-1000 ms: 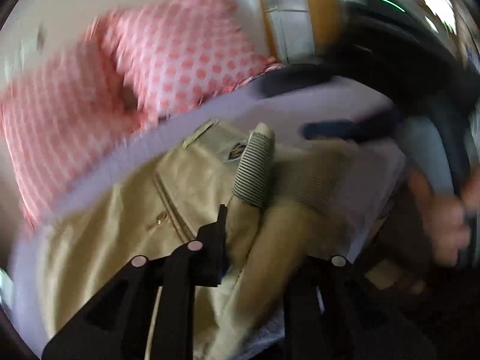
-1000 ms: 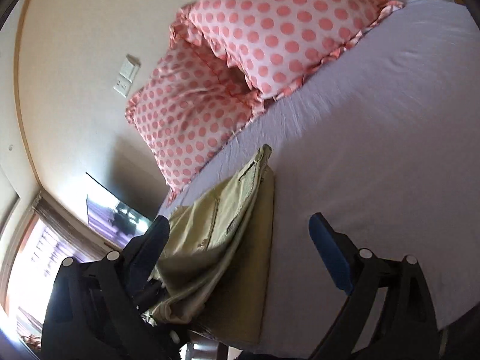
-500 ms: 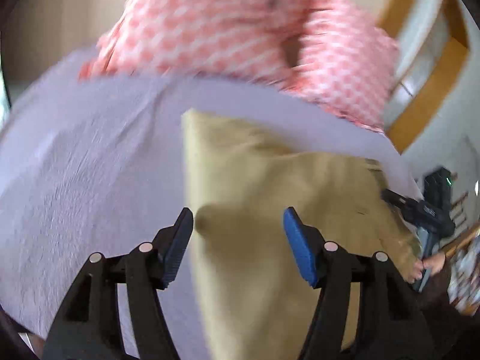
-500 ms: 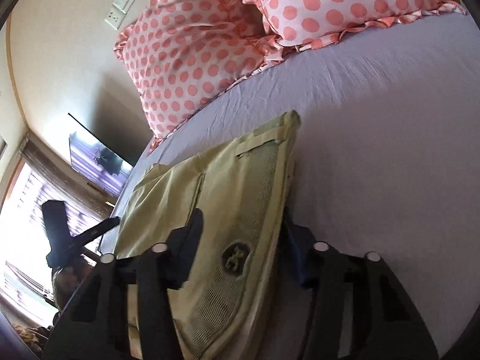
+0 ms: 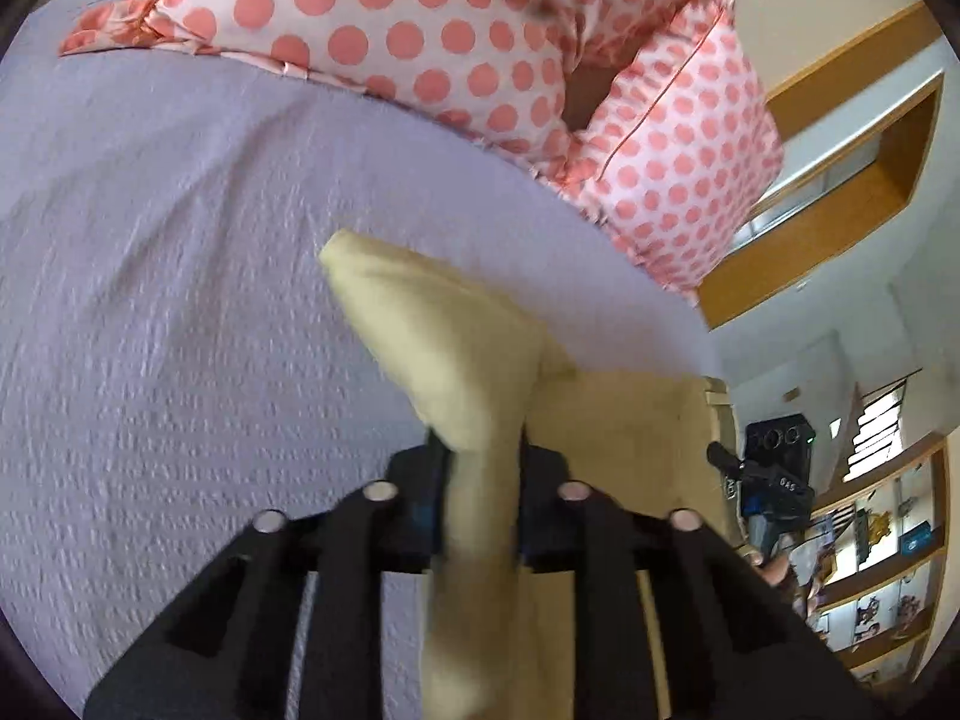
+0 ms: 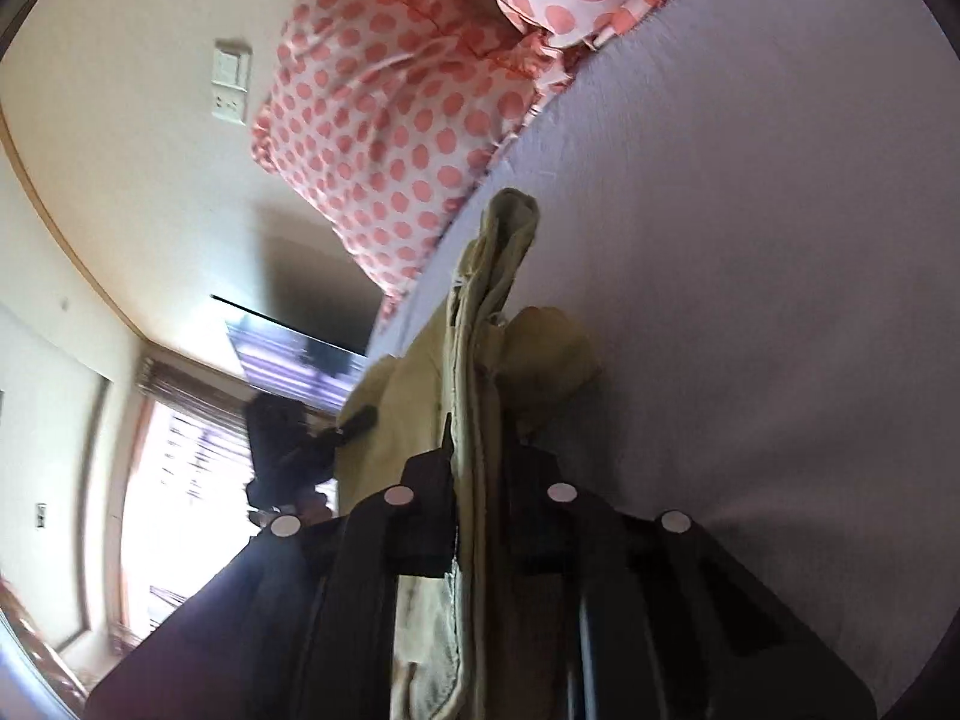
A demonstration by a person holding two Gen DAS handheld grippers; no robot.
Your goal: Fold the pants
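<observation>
The khaki pants (image 5: 456, 360) lie folded on the lilac bed sheet (image 5: 180, 300). My left gripper (image 5: 480, 480) is shut on one folded end of the pants, and the cloth bunches up between its fingers. In the right wrist view my right gripper (image 6: 480, 480) is shut on the waistband end of the pants (image 6: 480, 336), with several layers pinched between the fingers. Each gripper shows small in the other's view, the right one (image 5: 762, 468) past the pants' far end, the left one (image 6: 300, 438) to the left.
Two pink polka-dot pillows (image 5: 480, 42) (image 6: 408, 120) lie at the head of the bed. A wall with a switch plate (image 6: 231, 87), a dark screen (image 6: 294, 348) and a bright window (image 6: 180, 480) are to the left. Shelves (image 5: 876, 570) stand beyond the bed edge.
Both grippers have closed on the pants: half a second ago their fingers stood open around the cloth. The gripped ends now rise bunched from the sheet.
</observation>
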